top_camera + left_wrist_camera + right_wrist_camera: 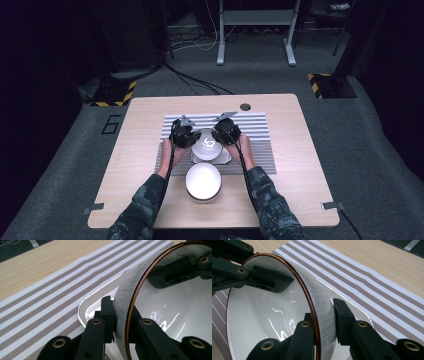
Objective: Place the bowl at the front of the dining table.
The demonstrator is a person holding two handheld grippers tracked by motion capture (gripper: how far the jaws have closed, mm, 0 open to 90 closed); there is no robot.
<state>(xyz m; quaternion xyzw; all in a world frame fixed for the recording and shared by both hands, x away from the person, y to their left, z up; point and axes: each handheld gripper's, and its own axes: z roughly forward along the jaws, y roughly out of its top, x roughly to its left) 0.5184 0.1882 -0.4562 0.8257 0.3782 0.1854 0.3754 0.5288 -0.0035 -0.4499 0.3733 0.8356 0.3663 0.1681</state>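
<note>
A white bowl [207,145] with a thin brown rim is held between both grippers over a white square plate [226,159] on the striped placemat [255,130]. My left gripper [186,134] is shut on the bowl's left rim. In the left gripper view, one jaw sits outside the wall and one inside the bowl [175,302], left gripper [121,312]. My right gripper [226,132] is shut on the opposite rim, clamping the bowl [269,310] the same way, right gripper [324,315]. Each gripper view shows the other gripper's jaw inside the bowl.
A second white bowl [203,181] stands upright on the wooden table [140,130], just nearer than the placemat. The plate's rim [100,297] lies close under the held bowl. A round hole [245,107] is in the table's far edge.
</note>
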